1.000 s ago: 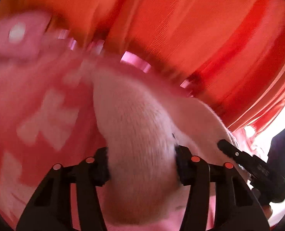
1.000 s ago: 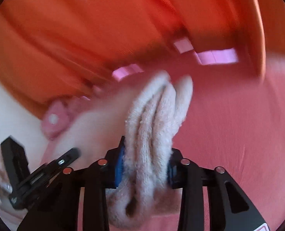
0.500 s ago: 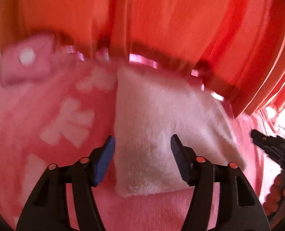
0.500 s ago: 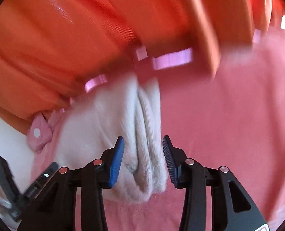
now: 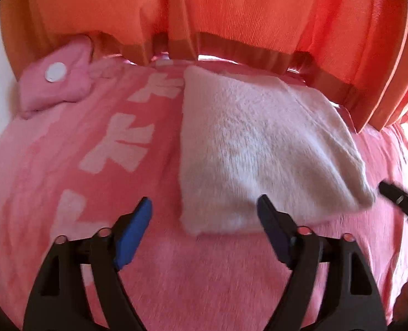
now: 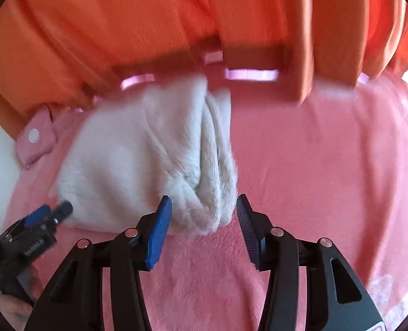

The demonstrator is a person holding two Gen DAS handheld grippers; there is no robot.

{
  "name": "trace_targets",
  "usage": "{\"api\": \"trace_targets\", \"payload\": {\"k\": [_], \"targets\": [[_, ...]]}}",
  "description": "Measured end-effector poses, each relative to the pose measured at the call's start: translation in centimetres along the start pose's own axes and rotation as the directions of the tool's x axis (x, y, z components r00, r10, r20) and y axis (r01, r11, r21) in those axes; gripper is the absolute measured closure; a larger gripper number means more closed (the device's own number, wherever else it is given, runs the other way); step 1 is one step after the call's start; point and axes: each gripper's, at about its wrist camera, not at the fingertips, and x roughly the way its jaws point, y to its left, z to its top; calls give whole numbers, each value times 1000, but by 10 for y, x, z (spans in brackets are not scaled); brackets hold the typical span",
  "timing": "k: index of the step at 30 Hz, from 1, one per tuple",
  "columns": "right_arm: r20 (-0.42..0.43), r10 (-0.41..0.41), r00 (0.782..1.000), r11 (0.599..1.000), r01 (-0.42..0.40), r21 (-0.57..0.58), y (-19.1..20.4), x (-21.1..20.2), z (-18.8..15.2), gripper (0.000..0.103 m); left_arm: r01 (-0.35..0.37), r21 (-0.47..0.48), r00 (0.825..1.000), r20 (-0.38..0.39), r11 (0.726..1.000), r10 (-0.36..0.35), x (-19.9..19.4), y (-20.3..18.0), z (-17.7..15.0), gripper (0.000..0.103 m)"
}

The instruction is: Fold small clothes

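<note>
Now the folded white fuzzy knitted garment [image 5: 262, 151] lies flat on the pink fleece blanket with pale bow shapes [image 5: 121, 149], its far edge close to the hem of the orange ribbed curtain [image 5: 231, 13]. The left gripper [image 5: 204, 212] hangs just short of the garment's near edge, its jaws spread wide and holding nothing. The right gripper [image 6: 204, 209] is likewise released, its blue-padded jaws parted on either side of the garment's bunched, layered end without pressing it. A small pink pillow with a white dot [image 5: 56, 82] sits at the blanket's far left corner.
</note>
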Motion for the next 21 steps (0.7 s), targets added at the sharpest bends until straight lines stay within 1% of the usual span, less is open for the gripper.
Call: {"api": "trace_targets", "payload": {"k": [1,2,4,6,7,9,10,13,15,18,21], "targets": [[28,-18,999,999,19,-27,7,-7,-4,50,-13,6,1000,17,1000,13,-7,-1,-4,13],[49,-32,998,998,34,-54,14,-12,-11,46,-24,11,999,32,1000,23,-14,-2,-7,12],[76,-63,995,994,69,-80,19,-23,-28,31,-53,14,997,62,998,52,-27,0,-18,12],[63,-77,995,993,82,-81,19,-21,-44,25,-67,-8,996,54,998,67,-34,4,-30,11],[47,-79,996,994,82,-75,18,-20,-56,23,-70,-28,996,46,997,72,-34,7,-36,11],[27,-71,997,996,72,-50,18,-20,-70,19,-70,-71,997,22,995,72,-35,13,-49,11],[17,-65,998,997,65,-33,17,-17,-77,17,-65,-86,998,15,994,67,-35,15,-53,11],[-12,-48,999,999,48,18,15,-8,-89,17,-72,-100,997,7,992,74,-34,13,-66,11],[-15,-61,998,998,61,7,19,-1,-92,17,-68,-80,998,6,994,69,-32,7,-71,11],[6,-105,994,994,105,-31,29,3,-96,17,-96,-32,995,18,995,97,-28,-2,-75,11],[20,-115,993,992,116,-42,36,5,-98,17,-115,2,993,30,993,114,-24,-9,-78,11]]}}
